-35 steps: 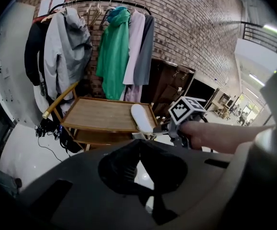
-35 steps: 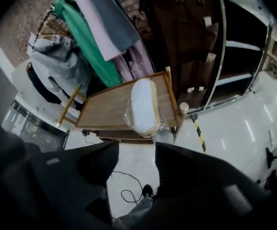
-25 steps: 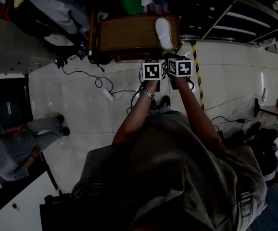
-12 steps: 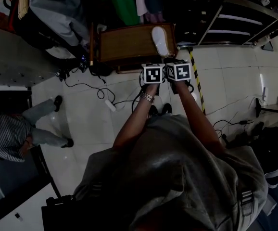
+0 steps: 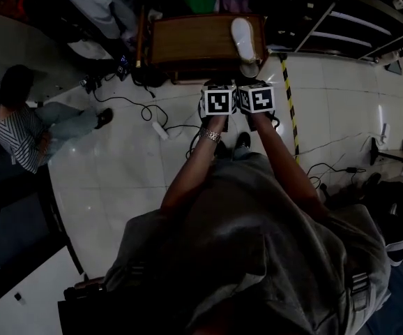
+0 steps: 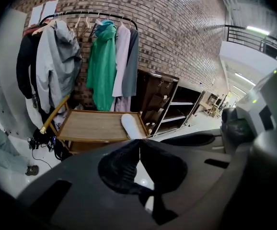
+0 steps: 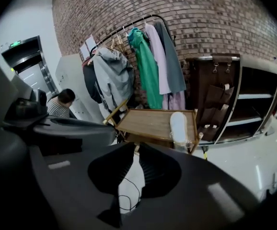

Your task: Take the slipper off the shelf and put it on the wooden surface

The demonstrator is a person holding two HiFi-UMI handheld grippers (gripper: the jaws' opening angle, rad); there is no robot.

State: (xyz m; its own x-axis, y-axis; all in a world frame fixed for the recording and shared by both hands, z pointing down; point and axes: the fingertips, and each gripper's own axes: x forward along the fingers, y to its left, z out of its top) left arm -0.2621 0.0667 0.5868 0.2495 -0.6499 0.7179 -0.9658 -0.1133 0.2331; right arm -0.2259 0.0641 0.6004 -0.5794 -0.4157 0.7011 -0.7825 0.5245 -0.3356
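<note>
left gripper view: left tool (image 6: 140, 141) pressed together, empty | right tool (image 7: 137, 145) just easing apart, narrow crack, empty

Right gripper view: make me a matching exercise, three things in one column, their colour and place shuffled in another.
Things:
1 slipper
2 hooded jacket
3 shelf unit

Descriptions:
A green, hanging on the rail
B dark, right of the wooden cart
C white, lying on the wooden cart

Pairs: 1-C, 2-A, 3-B
</note>
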